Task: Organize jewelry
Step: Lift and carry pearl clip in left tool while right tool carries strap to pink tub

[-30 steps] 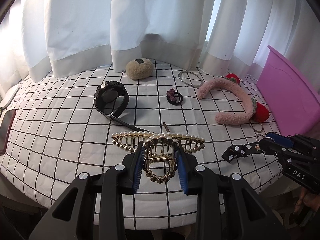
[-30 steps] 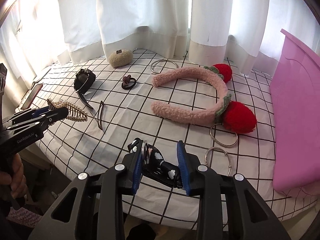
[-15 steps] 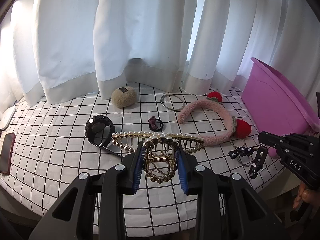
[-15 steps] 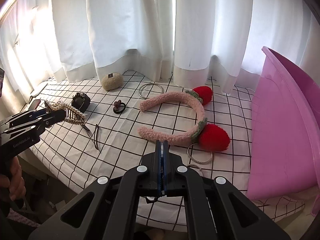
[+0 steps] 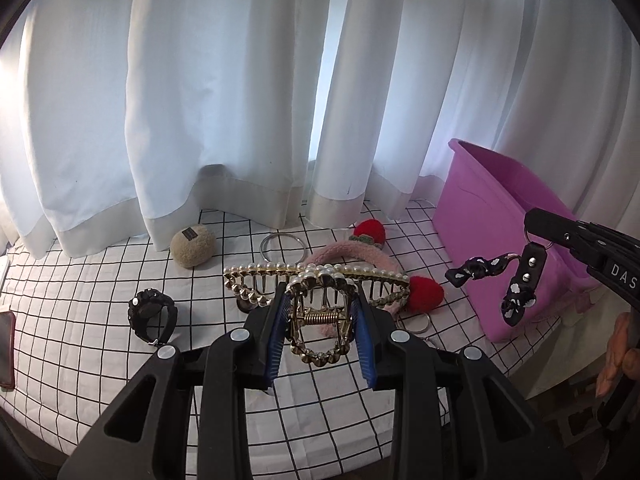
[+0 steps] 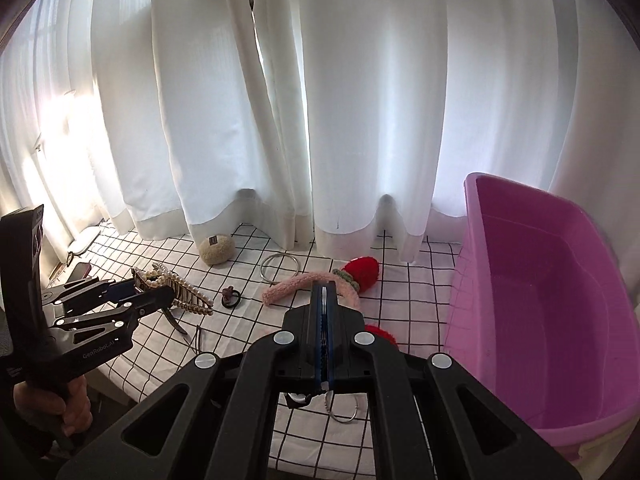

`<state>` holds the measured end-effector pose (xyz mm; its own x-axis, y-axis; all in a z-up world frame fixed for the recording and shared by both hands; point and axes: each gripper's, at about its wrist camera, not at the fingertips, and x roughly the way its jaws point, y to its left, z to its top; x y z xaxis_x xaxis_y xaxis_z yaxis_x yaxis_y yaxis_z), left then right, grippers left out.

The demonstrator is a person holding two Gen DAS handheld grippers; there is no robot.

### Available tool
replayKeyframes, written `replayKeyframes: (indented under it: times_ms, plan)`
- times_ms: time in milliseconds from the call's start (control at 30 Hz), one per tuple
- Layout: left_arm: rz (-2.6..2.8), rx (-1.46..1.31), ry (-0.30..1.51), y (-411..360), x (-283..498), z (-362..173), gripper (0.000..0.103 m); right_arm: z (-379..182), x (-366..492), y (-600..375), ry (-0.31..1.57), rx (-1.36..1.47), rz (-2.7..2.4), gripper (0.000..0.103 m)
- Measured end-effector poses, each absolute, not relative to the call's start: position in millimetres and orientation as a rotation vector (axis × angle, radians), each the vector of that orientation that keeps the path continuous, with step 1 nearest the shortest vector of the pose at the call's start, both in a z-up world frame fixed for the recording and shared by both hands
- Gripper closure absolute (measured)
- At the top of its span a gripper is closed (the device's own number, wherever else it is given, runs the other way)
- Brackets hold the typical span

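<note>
My left gripper [image 5: 320, 312] is shut on a gold pearl hair claw [image 5: 316, 280] and holds it above the checked table; it also shows in the right wrist view [image 6: 176, 288]. My right gripper [image 6: 324, 292] is shut on a black bow keychain [image 5: 516, 280], which dangles from its tips in front of the pink bin [image 5: 492, 216]. In the right wrist view the keychain is hidden under the jaws; the bin [image 6: 560, 280] is at the right.
On the checked tablecloth [image 5: 80, 280] lie a pink headband with red pompoms [image 5: 372, 236], a silver bangle [image 5: 282, 246], a beige plush pouch [image 5: 194, 246], a black watch [image 5: 152, 314], a dark hair tie [image 6: 231, 298] and metal rings [image 5: 416, 322]. White curtains hang behind.
Both grippers have risen higher above the table with their items. The right gripper with the keychain has moved toward the pink bin.
</note>
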<state>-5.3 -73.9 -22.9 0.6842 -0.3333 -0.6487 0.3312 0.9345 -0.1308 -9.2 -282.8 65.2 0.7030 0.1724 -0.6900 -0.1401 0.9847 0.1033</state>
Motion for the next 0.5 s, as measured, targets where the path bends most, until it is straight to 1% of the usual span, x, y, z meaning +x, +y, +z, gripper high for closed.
replayKeyframes:
  times_ms: [300, 500]
  plan:
    - [-0.586, 0.08, 0.629, -179, 16, 38, 0.073, 109, -10, -367, 0.697, 0.07, 0.024, 0.101]
    - [-0.733, 0.101, 0.617, -267, 33, 62, 0.073, 113, -14, -431, 0.704, 0.111, -0.09, 0.101]
